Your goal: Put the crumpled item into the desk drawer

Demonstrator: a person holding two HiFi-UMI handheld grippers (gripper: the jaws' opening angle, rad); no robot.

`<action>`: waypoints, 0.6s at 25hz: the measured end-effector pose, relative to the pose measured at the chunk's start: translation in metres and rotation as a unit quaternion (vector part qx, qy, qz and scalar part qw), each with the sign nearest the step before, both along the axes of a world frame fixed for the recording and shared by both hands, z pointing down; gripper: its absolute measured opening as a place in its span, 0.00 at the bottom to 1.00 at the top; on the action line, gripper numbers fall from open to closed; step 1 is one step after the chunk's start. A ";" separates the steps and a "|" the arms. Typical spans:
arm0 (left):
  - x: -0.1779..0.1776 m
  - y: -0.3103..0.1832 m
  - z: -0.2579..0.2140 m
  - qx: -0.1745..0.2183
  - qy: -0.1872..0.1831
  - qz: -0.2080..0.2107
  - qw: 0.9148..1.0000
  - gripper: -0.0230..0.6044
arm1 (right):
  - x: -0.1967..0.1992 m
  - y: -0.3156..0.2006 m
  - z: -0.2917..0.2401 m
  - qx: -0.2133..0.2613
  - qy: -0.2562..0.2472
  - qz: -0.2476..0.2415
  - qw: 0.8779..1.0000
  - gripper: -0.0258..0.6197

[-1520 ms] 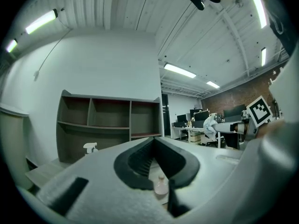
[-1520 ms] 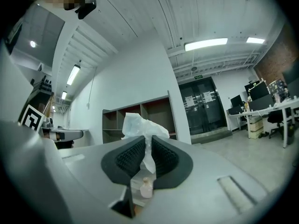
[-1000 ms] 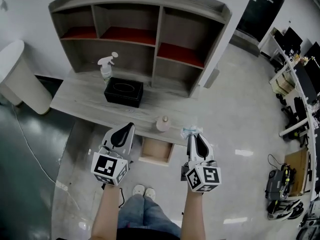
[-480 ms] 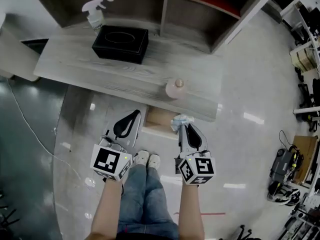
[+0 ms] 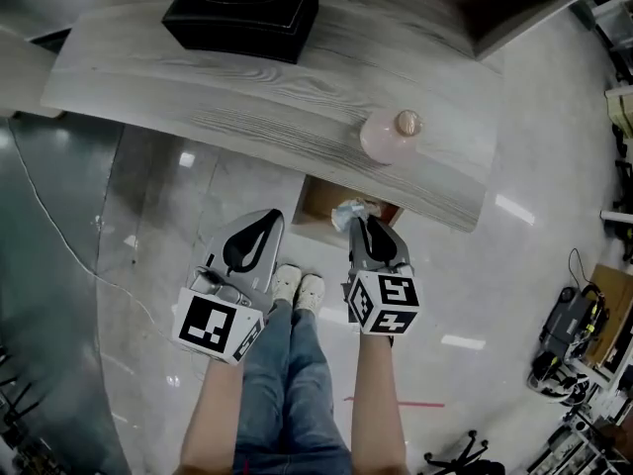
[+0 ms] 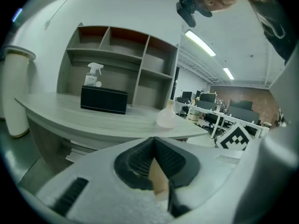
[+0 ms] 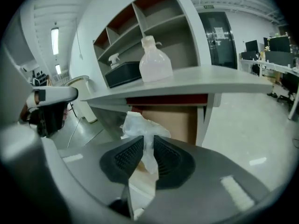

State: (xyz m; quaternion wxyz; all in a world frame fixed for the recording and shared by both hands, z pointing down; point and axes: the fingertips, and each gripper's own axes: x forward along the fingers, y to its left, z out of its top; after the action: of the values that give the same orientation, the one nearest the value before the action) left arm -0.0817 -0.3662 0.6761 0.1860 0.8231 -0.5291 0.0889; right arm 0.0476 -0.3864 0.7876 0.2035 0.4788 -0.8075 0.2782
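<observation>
The crumpled item [image 5: 348, 213], a white wad of thin plastic or tissue, sticks out of my right gripper [image 5: 364, 224], just over the open wooden desk drawer [image 5: 318, 202] under the desk's front edge. In the right gripper view the wad [image 7: 138, 125] sits between the black pads of the right gripper [image 7: 145, 146], a strip of it pinched between them. The jaws are opening, and the drawer's brown inside [image 7: 174, 120] lies right behind. My left gripper [image 5: 259, 228] hangs left of the drawer, apart from it. Its jaws meet with nothing between them, as the left gripper view [image 6: 154, 155] shows.
The grey wood desk [image 5: 247, 97] carries a round pinkish bottle [image 5: 389, 134] near its front edge and a black box [image 5: 242, 8] farther back. A spray bottle [image 6: 92, 74] and a shelf unit [image 6: 121, 59] stand behind. The person's shoes [image 5: 297, 287] are on the glossy floor below the drawer.
The right gripper has carried the crumpled item from beside the desk's front edge down to the open drawer. The head view has tilted down and closer. The left gripper stayed shut.
</observation>
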 end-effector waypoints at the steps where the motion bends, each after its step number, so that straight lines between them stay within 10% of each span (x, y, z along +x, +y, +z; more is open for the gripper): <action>1: -0.001 0.001 0.003 -0.002 0.001 -0.001 1.000 0.04 | -0.002 0.000 0.007 -0.012 0.003 -0.005 1.000 0.19; 5: -0.006 0.004 0.006 -0.006 0.001 -0.004 1.000 0.04 | -0.007 0.002 0.014 -0.031 0.004 -0.011 0.999 0.38; 15: 0.000 -0.020 -0.085 0.047 -0.001 0.007 0.999 0.04 | 0.021 0.002 -0.115 0.052 -0.036 0.023 0.998 0.33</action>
State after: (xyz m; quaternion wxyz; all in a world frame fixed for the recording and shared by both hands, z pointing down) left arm -0.0817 -0.3861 0.5914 0.1456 0.8344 -0.5274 0.0659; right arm 0.0685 -0.3846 0.6729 0.1432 0.4966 -0.8165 0.2573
